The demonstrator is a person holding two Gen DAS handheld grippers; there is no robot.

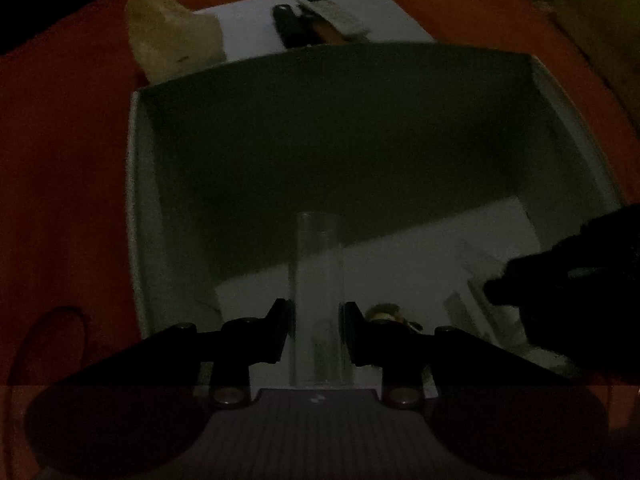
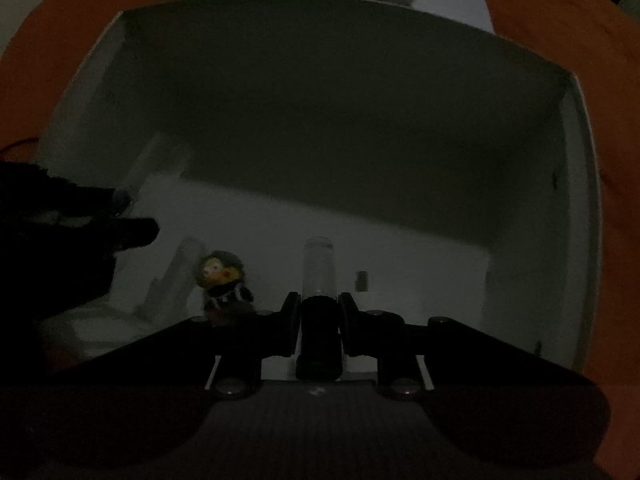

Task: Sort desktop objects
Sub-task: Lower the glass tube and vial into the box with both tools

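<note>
Both views are dim and look down into an open white box [image 1: 138, 208]. My left gripper [image 1: 317, 310] is shut on a clear upright tube [image 1: 316, 264], which hangs over the box floor. In the right wrist view my right gripper [image 2: 320, 300] is shut on a vial with a black body [image 2: 320, 336] and a clear rounded tip [image 2: 318, 264]. A small toy figure [image 2: 222, 276] with an orange face stands on the box floor just left of the right gripper; the left wrist view also shows the figure [image 1: 384, 312]. A small dark piece [image 2: 362, 280] lies on the floor at the right.
The box [image 2: 584, 200] stands on a red-orange cloth [image 1: 60, 160]. Beyond it a white sheet [image 1: 248, 28] carries a dark remote-like object [image 1: 288, 26] and a pale one [image 1: 336, 16]. A beige lump [image 1: 172, 36] sits at the box's far left corner.
</note>
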